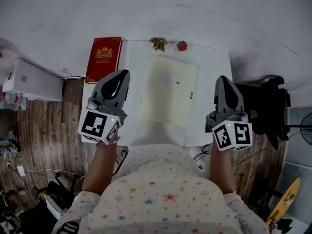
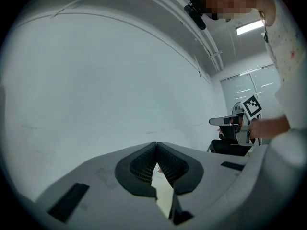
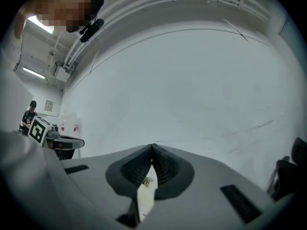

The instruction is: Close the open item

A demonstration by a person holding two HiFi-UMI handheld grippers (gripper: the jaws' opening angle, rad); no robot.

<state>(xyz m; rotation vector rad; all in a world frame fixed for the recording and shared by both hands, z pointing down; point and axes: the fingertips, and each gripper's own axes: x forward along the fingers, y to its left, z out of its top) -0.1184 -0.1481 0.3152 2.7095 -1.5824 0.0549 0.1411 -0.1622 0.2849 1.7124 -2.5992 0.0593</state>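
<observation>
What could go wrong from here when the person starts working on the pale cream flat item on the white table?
1. The pale cream flat item lies flat on the white table, while the left tongs and the right tongs are both shut and empty; its thin edge may slide instead of lifting.
2. Pushed away, it could knock the small dried leaf and the reddish flower near its far edge.

Pale cream book (image 1: 168, 89) lies flat, slightly askew, on white table (image 1: 214, 82)
</observation>
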